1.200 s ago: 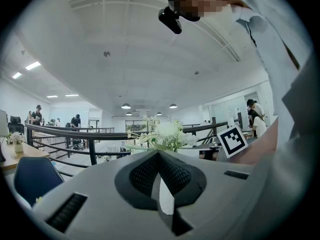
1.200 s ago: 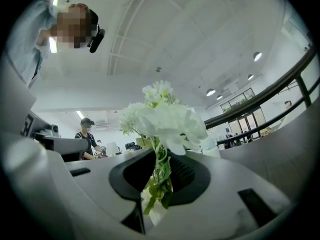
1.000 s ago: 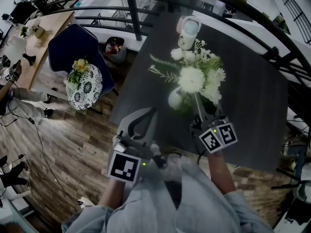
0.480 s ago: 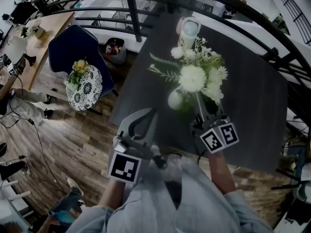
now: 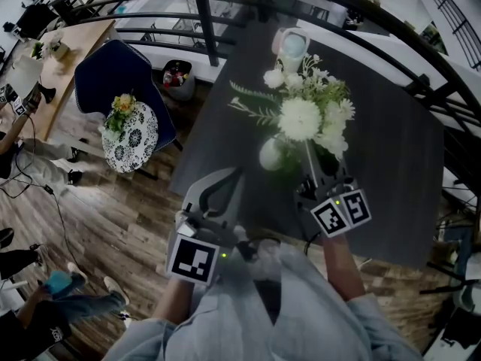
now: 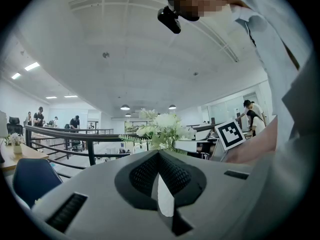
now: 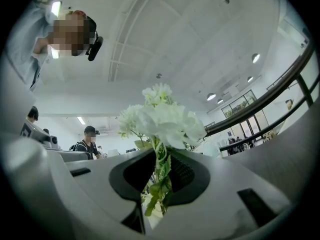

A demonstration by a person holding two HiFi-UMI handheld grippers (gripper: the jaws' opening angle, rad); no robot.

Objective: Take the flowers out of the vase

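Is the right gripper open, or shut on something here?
Shut: the right gripper has its jaws pinching the green flower stems, with the white blooms standing beyond.

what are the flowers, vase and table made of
Flowers: likely artificial, fabric petals on plastic stems; uniformly white, crisp, matte, though real ones can't be ruled out.
Vase: probably ceramic; smooth, white, opaque.
Table: dark matte top with faint grain, perhaps wood laminate.
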